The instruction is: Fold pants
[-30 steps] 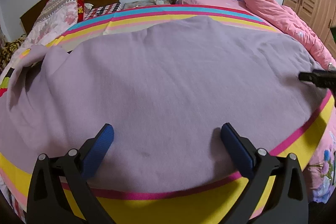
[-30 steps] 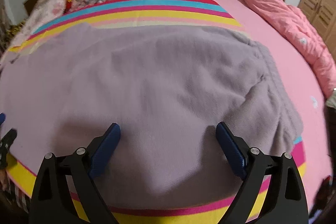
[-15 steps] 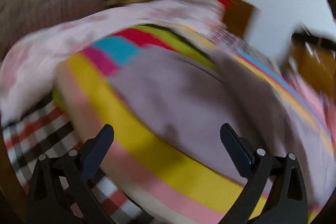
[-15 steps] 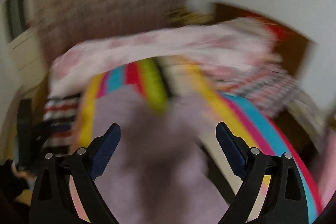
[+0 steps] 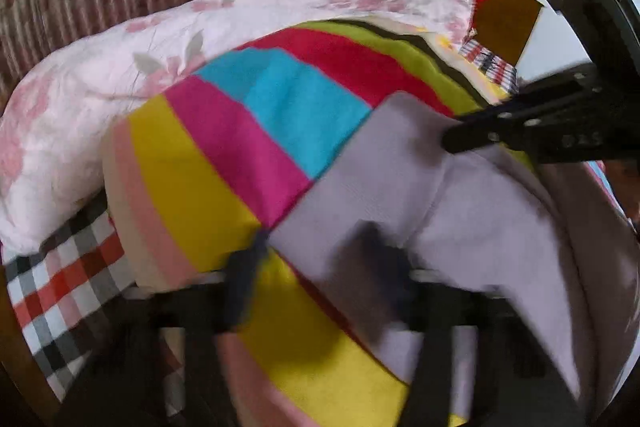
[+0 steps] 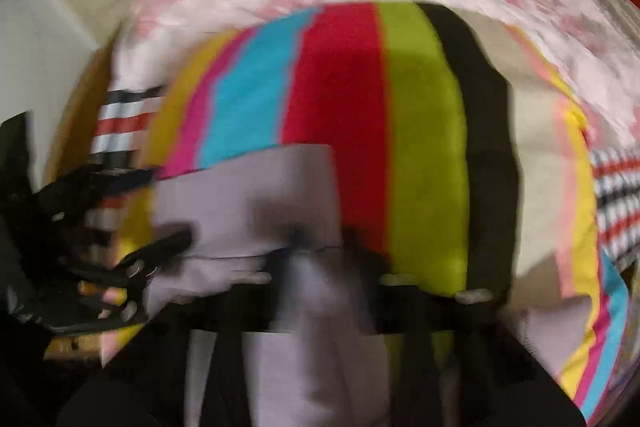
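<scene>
At the left claw [image 5: 310,275]: jaws have just been closing, and a gap shows between the fingers. The near corner of the pants [image 5: 460,227] hem lies flat in that gap. The pads don't look to be pressing it yet, but blur is heavy, so low confidence.

At the right claw [image 6: 320,251]: jaws have also just been closing and are nearly together. A ridge of the lilac cloth runs up between the fingers, which looks like a pinch on the hem. This view is blurred too.

Key relation: the hem edge runs crosswise, claw to claw, with one corner at each. In the left view the right claw's tip sits on the far corner, ahead and right. The long axis of the pants runs from the hem back under and behind both claws, so the bulk of the cloth is on the near side. Neither claw is nearer; both are already at the hem.

My read: the next move is to lift the hem and carry it back along that axis. The left claw needs a firm bite first, or its corner will lag and skew the fold.

Pants: lilac, soft matte knit, thick, limp, straight hem, square corners.

Just ahead of the claws is the blanket [image 5: 280,107]: fleece, with broad yellow, magenta, cyan, red and green stripes. It may catch in a deep pinch.

Left of the left claw is a checked sheet [image 5: 60,287]. Farther out is a quilt [image 5: 120,67]: pale pink, floral, puffy and creased. Farthest is a brown headboard [image 5: 508,23].
</scene>
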`<state>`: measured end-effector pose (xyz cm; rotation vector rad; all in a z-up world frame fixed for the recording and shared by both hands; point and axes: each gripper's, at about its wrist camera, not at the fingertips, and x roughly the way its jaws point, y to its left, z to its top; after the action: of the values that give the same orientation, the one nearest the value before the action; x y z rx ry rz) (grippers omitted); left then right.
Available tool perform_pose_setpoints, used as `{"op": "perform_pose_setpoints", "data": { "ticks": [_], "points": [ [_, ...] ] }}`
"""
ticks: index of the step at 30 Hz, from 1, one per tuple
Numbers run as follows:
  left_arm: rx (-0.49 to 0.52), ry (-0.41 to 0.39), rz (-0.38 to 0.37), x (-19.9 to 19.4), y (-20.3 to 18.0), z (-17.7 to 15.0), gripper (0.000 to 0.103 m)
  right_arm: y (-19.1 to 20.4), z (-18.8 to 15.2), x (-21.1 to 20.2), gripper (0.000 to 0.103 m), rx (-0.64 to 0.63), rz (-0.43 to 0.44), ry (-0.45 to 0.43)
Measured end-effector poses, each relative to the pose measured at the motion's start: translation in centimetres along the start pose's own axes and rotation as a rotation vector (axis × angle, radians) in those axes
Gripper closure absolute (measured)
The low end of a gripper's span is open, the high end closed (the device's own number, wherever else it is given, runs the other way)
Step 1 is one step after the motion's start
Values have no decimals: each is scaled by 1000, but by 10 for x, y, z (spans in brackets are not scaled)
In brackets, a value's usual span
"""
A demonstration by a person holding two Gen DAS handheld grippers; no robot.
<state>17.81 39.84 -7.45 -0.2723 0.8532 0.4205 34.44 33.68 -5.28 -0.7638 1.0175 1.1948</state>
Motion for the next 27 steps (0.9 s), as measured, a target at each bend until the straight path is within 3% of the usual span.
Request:
{"op": "perform_pose_setpoints", "data": {
  "ticks": [1,5,7,8,9,10,11,13,16,19,23,27],
  "points": [
    [18,-13,32,-1,-2,0,89,5,2,-1,87,-17,-24,-12],
    [-41,-2,78,6,2,8,90,-9,14,-9,94,63,-109,-112],
    [-63,-6,123,3,0,10,76,-23,14,-26,90,165,-108,-135],
    [-75,-20,147,-4,-1,10,67,-33,4,-43,83,239,-58,-148],
    [-89,-48,167,-15,-2,9,31,-40,-10,-60,51,279,-15,-168],
    [-95,-77,165,-26,-4,7,2,-46,-27,-76,25,304,-13,-203],
    [-95,-122,143,-38,-7,4,2,-50,-53,-99,5,336,-57,-274],
    [-67,-161,67,-57,-19,-1,2,-53,-99,-128,4,377,-86,-355],
    [0,-166,-77,-71,-49,-7,2,-60,-172,-147,4,521,-90,-380],
    [80,-161,-107,-73,-80,-18,2,-55,-233,-148,8,663,-11,-388],
    [176,-117,-54,-63,-105,-37,2,-37,-239,-118,22,691,89,-331],
    [196,-110,0,-68,-102,-51,2,-31,-207,-90,23,692,156,-310]
  ]
}}
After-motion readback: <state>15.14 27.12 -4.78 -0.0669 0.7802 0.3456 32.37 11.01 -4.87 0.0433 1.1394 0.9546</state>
